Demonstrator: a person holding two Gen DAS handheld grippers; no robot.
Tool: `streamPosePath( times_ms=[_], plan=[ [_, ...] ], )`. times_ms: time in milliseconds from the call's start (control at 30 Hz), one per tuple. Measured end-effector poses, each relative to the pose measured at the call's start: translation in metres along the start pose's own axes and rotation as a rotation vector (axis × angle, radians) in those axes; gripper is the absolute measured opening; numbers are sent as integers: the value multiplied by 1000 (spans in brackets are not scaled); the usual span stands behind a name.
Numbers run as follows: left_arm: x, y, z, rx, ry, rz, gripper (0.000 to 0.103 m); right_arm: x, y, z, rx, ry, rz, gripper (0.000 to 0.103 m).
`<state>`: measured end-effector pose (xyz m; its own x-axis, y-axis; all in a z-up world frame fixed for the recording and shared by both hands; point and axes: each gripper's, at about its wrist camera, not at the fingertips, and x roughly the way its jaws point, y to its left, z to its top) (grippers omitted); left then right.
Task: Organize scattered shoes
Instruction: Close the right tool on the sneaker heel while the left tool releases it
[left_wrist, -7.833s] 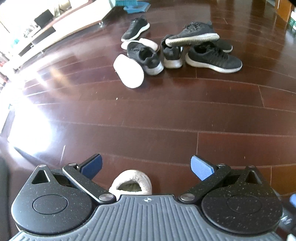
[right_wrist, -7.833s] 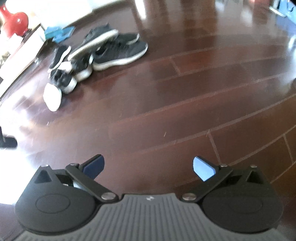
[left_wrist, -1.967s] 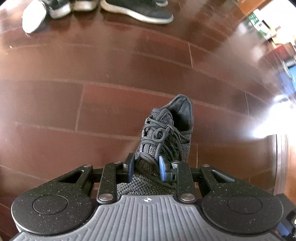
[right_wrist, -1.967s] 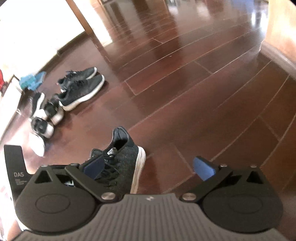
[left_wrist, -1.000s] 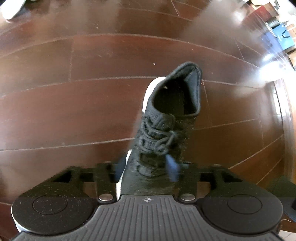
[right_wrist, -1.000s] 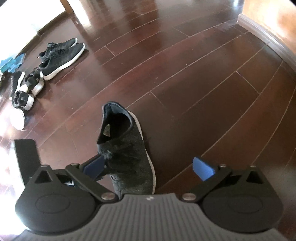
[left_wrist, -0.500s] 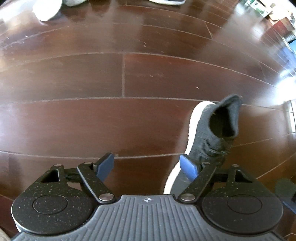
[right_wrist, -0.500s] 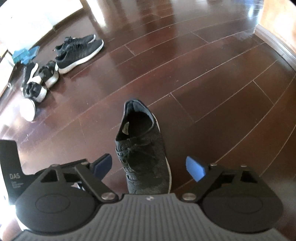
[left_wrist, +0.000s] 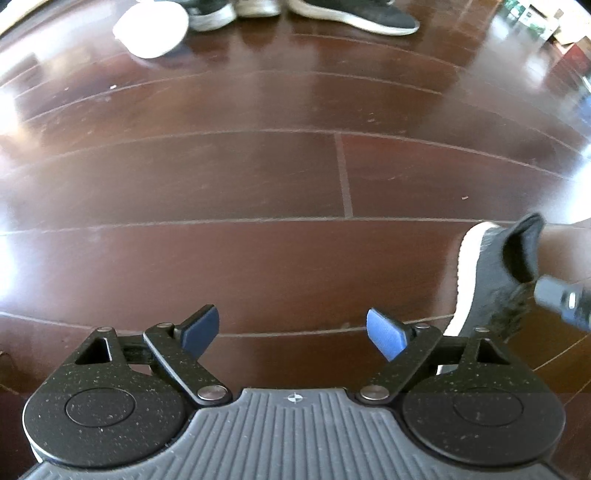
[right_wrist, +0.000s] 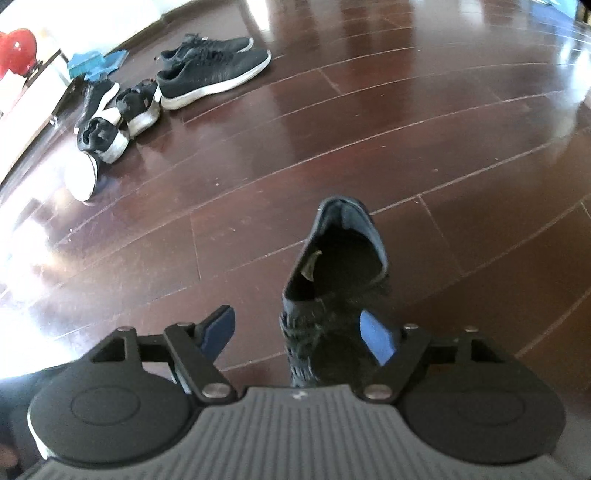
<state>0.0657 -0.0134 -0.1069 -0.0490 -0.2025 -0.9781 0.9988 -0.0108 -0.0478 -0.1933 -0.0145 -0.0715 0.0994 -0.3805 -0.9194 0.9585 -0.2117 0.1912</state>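
Note:
A black knit sneaker (right_wrist: 332, 280) with a white sole stands on the dark wooden floor, heel pointing away from me. My right gripper (right_wrist: 297, 334) is open and straddles its laced front; the shoe sits closer to the right pad (right_wrist: 376, 338) than to the left one. In the left wrist view the same sneaker (left_wrist: 491, 280) is at the far right edge. My left gripper (left_wrist: 293, 332) hangs open over bare floor to the left of it, holding nothing. A pile of several scattered black sneakers (right_wrist: 214, 72) lies at the far left, one showing its white sole (right_wrist: 81, 175).
The pile also shows along the top edge in the left wrist view, as a white sole (left_wrist: 151, 27) and a black sneaker (left_wrist: 354, 14). A blue cloth (right_wrist: 96, 61), a red vase (right_wrist: 14, 51) and low white furniture stand beyond the pile.
My left gripper opened, let go of the black knit sneaker on the floor and moved off to its left. My right gripper came down over the sneaker's front.

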Motion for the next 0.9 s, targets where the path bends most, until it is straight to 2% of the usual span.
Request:
streamPosePath(
  times_ms=[167, 300, 400, 467, 533, 667, 767, 900],
  plan=[
    [-2, 29, -4, -22, 14, 39, 91, 23, 9, 11, -91, 28, -18, 69],
    [-15, 43, -8, -54, 17, 48, 91, 45, 13, 20, -146, 73, 9, 67],
    [-22, 46, -14, -85, 27, 42, 91, 63, 16, 22, -196, 131, 24, 63],
    [-28, 48, -20, -97, 34, 38, 91, 81, 17, 18, -260, 207, 16, 59],
    [-31, 51, -27, -107, 44, 28, 91, 87, 19, 13, -323, 241, 5, 57],
    [-34, 53, -40, -96, 61, 11, 91, 86, 23, 4, -438, 304, -16, 48],
    [-30, 57, -45, -83, 71, 17, 91, 78, 25, -3, -489, 344, -11, 47],
    [-30, 62, -45, -101, 73, 12, 91, 72, 28, -13, -510, 354, -17, 47]
  ],
)
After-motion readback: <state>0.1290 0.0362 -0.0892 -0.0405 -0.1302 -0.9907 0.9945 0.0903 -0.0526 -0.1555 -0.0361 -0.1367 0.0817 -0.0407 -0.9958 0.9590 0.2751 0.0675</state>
